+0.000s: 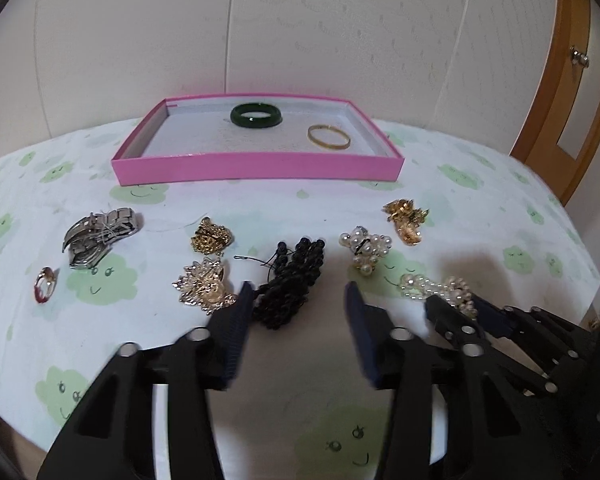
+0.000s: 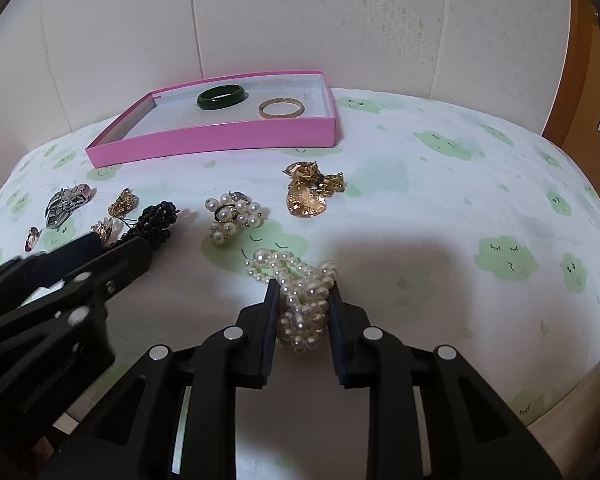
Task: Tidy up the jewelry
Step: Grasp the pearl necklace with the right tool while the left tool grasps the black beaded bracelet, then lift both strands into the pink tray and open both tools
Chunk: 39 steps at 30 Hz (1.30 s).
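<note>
A pink tray (image 1: 256, 166) at the back of the table holds a dark green bangle (image 1: 256, 116) and a gold bangle (image 1: 329, 139). My left gripper (image 1: 299, 286) is open, its fingers on either side of the near end of a black bead bracelet (image 1: 292, 276), which lies on the cloth. My right gripper (image 2: 304, 290) is shut on a white pearl bracelet (image 2: 300, 296); the pearls fill the gap between the pads and still rest on the table. In the left wrist view the right gripper (image 1: 454, 302) shows at the lower right.
Loose on the cloud-print cloth (image 2: 440, 208) lie a silver watch (image 1: 96, 236), a small oval ring (image 1: 44, 284), two gold brooches (image 1: 212, 236) (image 1: 206, 288), a pearl cluster (image 2: 234, 216) and an amber-stone piece (image 2: 310, 192). A wall stands behind; a wooden door frame (image 1: 560, 92) is at right.
</note>
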{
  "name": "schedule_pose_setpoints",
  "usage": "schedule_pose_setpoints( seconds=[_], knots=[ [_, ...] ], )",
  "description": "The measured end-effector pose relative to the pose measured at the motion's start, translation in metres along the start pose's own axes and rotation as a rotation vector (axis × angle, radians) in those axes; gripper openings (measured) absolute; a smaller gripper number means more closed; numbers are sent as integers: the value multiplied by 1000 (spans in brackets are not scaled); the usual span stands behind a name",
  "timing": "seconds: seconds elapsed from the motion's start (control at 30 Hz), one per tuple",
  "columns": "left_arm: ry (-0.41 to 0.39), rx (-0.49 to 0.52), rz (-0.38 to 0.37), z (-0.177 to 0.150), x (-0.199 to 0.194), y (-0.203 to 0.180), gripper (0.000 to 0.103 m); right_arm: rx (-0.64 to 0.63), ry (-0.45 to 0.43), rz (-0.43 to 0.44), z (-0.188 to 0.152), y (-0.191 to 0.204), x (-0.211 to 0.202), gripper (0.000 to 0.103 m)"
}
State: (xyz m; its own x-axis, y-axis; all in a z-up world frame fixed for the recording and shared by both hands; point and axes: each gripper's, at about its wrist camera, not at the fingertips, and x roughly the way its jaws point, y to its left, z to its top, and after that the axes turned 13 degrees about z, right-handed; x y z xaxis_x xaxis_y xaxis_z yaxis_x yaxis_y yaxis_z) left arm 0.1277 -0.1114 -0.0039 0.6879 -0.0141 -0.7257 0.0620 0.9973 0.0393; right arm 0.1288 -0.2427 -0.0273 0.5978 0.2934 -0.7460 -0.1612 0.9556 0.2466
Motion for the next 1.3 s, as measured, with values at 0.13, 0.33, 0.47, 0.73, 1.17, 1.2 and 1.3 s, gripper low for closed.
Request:
schedule_pose_setpoints(
  seconds=[0.13, 0.33, 0.47, 0.73, 1.17, 1.2, 1.3],
  knots=[
    [10, -9, 7, 1, 8, -4, 30, 2, -1, 0, 1, 0, 0, 21],
    [6, -9, 24, -7, 12, -6, 18, 6, -5, 1, 1, 0, 1, 21],
    [18, -44, -9, -11, 12, 8, 18, 9, -9, 4, 1, -1, 1, 21],
    [27, -48, -47, -15, 8, 20, 18, 12, -16, 4, 0, 0, 1, 22],
    [-24, -27, -81, -18, -14, 16, 15, -1, -32, 13, -2, 3, -1, 20],
    [-28, -24, -79, -17, -15, 15, 15, -7, -37, 11, -2, 4, -3, 19],
    [-35, -24, -85, -18, -19, 15, 15, -18, -43, 11, -2, 8, -5, 16]
  ],
)
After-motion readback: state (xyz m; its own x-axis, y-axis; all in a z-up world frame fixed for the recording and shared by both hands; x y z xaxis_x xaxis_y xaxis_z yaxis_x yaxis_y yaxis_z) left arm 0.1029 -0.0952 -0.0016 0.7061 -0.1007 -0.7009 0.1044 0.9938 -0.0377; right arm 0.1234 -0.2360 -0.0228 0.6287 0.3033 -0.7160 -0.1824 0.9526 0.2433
